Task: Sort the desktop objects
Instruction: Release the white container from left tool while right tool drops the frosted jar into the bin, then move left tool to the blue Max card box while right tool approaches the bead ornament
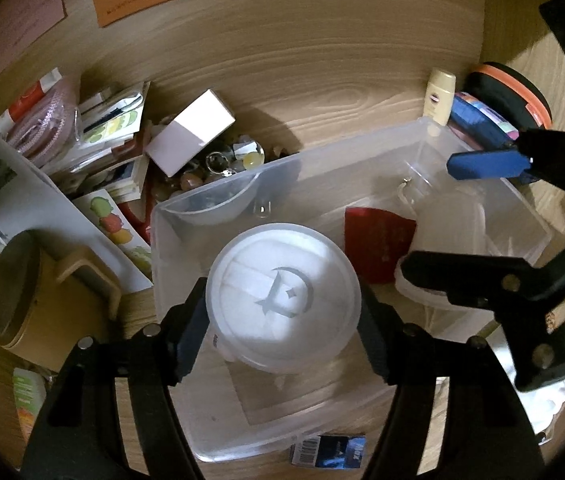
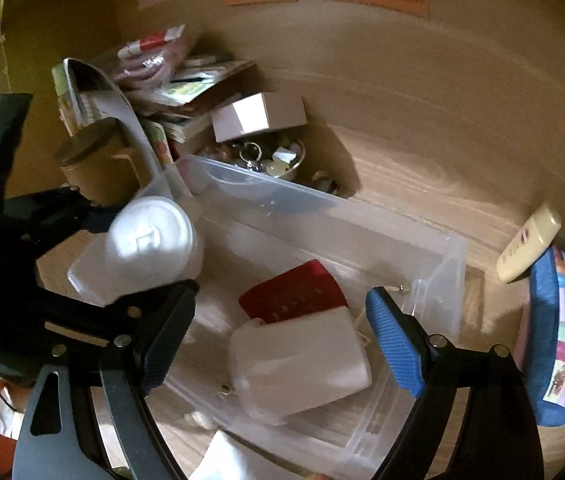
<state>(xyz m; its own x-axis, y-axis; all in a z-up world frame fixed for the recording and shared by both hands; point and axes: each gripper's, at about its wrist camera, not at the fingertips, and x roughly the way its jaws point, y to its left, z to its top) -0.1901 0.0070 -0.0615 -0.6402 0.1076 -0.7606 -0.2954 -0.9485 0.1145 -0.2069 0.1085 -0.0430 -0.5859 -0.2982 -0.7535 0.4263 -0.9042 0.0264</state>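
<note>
Desk: wood, cluttered.
Left tongs: pinching round white container over clear bin.
Right tongs: spread, empty.
Next: lower, release.

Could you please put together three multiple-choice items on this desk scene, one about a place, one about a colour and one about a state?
1. Where does the red card lie?
A. inside the clear plastic bin
B. on the white box
C. under the mug

2. What colour are the pads of the right hand-held gripper?
A. green
B. blue
C. yellow

3. What is the state of the left hand-held gripper?
A. open and empty
B. shut on the round white container
C. shut on a pen

Answers: 1 A, the card rests on the bin's floor. 2 B, the right wrist view shows a blue pad. 3 B, both fingers press the container's sides.
</note>
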